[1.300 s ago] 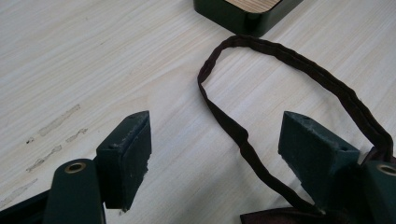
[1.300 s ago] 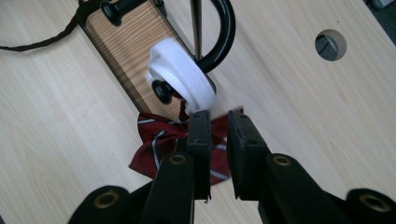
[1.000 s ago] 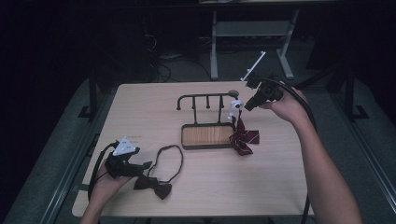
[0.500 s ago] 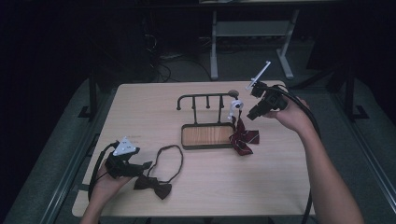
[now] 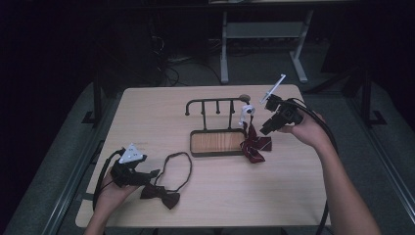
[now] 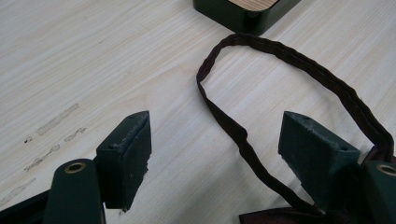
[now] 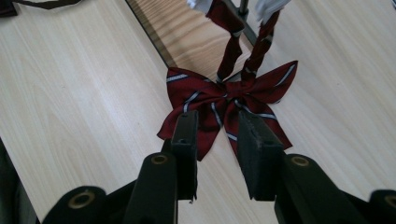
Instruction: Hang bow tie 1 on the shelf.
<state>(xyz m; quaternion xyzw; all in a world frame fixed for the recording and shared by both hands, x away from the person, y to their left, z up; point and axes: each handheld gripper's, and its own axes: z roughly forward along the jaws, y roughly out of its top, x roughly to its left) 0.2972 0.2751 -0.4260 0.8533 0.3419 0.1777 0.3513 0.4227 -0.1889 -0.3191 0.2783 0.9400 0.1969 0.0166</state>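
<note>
High view, tabletop (image 5: pixel 293 196): a pale wooden surface is seen, with a dark rack (image 5: pixel 215 128) on a wood-panelled base near its middle
High view, red striped bow tie (image 5: pixel 254 146): it is laid on the tabletop at the right end of the rack's base, its band running up to the rack's right end
High view, dark bow tie (image 5: pixel 160 195): it is laid near the front left, its strap looped toward the rack
High view, left tongs (image 5: pixel 147 175): they are held low just beside the dark bow tie
High view, right tongs (image 5: pixel 265 128): they are held above the tabletop, right of the striped bow tie
Left gripper view, left tongs (image 6: pixel 229 158): the jaws are spread wide, with the dark strap (image 6: pixel 299 70) passing between them on the tabletop; nothing is held
Right gripper view, right tongs (image 7: pixel 218 156): the jaws are set narrowly apart, empty, above the striped bow tie (image 7: pixel 224 105)
</note>
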